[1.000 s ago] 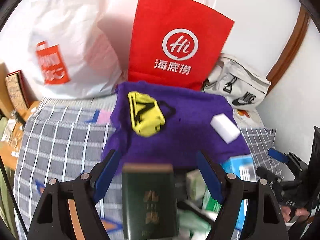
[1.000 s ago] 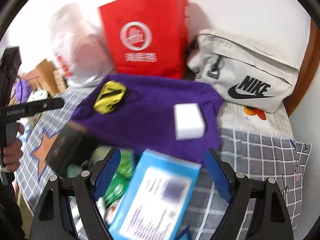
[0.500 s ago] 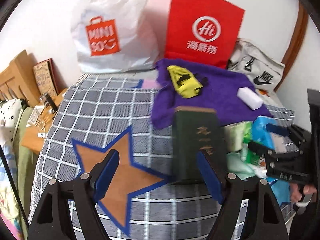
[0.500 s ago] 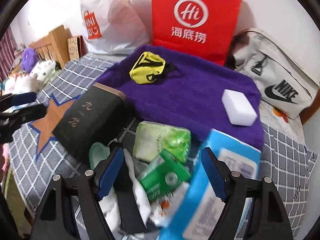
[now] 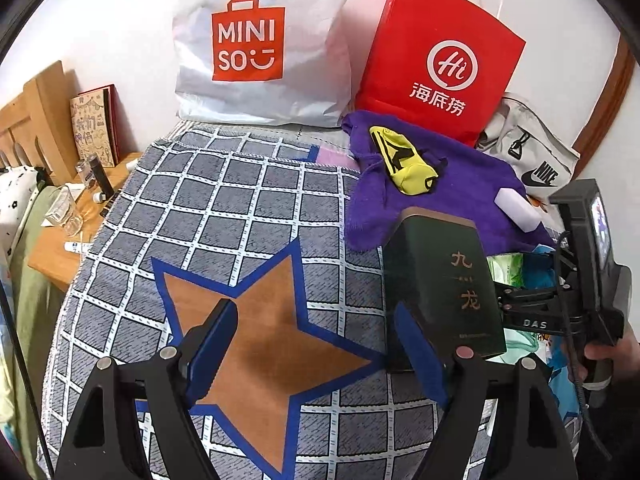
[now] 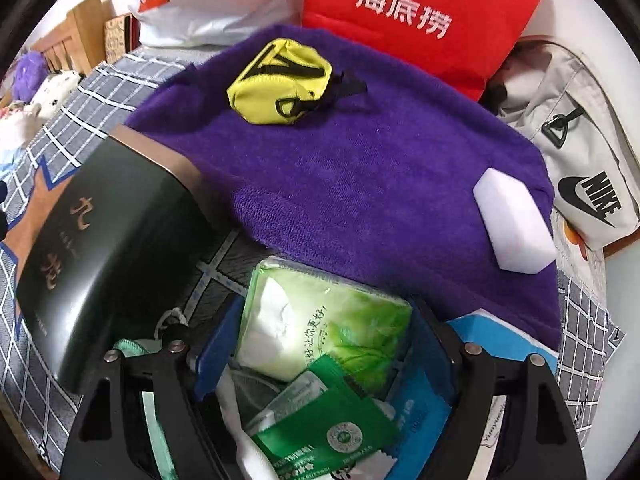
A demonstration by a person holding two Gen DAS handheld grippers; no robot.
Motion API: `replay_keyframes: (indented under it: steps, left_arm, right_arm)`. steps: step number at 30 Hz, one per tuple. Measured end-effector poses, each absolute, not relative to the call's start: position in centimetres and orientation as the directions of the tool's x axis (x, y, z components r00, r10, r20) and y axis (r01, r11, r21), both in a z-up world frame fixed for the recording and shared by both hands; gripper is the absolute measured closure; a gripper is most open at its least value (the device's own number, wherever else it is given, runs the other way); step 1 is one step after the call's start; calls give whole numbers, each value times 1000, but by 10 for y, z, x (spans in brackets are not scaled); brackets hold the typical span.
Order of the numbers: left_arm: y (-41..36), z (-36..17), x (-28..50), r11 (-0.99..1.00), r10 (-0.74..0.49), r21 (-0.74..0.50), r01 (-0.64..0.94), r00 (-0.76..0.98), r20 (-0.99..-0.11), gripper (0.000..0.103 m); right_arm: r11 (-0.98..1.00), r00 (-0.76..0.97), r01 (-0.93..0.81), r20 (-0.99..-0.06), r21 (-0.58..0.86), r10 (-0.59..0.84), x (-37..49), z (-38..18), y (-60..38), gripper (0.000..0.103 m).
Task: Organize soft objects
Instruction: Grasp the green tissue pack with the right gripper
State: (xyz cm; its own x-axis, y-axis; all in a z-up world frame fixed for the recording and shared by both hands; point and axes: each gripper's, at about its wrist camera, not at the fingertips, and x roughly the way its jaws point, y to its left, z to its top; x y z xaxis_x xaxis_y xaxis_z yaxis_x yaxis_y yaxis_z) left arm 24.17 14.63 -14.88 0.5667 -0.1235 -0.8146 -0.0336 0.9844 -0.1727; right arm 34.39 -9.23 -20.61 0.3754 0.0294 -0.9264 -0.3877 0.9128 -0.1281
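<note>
A purple towel point(image 6: 360, 168) lies spread on the checked blanket point(image 5: 224, 208). On it rest a yellow pouch point(image 6: 280, 80) and a white foam block point(image 6: 516, 224). In front of the towel is a heap of soft packs beside a dark green box point(image 6: 100, 248). My right gripper point(image 6: 324, 344) points down into that heap, jaws opening. A green tissue pack point(image 6: 320, 320) lies between its blue pads without being pressed. A green sachet point(image 6: 328, 432) lies under it. My left gripper point(image 5: 316, 344) stands open over the brown star, with nothing between its fingers and the box point(image 5: 444, 276) just to its right.
A white Miniso bag point(image 5: 256, 44), a red paper bag point(image 5: 436, 56) and a grey Nike bag point(image 6: 580, 160) line the wall behind the towel. A wooden bedside table point(image 5: 68, 216) with glasses stands left of the bed. Plush toys point(image 6: 36, 92) lie far left. A blue pack point(image 6: 500, 340) lies under the right finger.
Left gripper swung left and down, from the box and towel to over the star. Right gripper sank onto the heap, so the tissue pack now lies between its fingers.
</note>
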Motion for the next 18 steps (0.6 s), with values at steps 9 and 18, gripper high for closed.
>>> replay_keyframes:
  steps: [9,18]
  left_arm:
    - [154,-151,232,981,-127,-186,-47,566,-815,23]
    - [156,-136,216,981,-123,-187,-54,577,-808,23]
  right_arm:
    - [905,382,-421,-916,-57,120,334,-203,-100,30]
    - [932,491,-362,-854,-19,173,319,-150,-119,30]
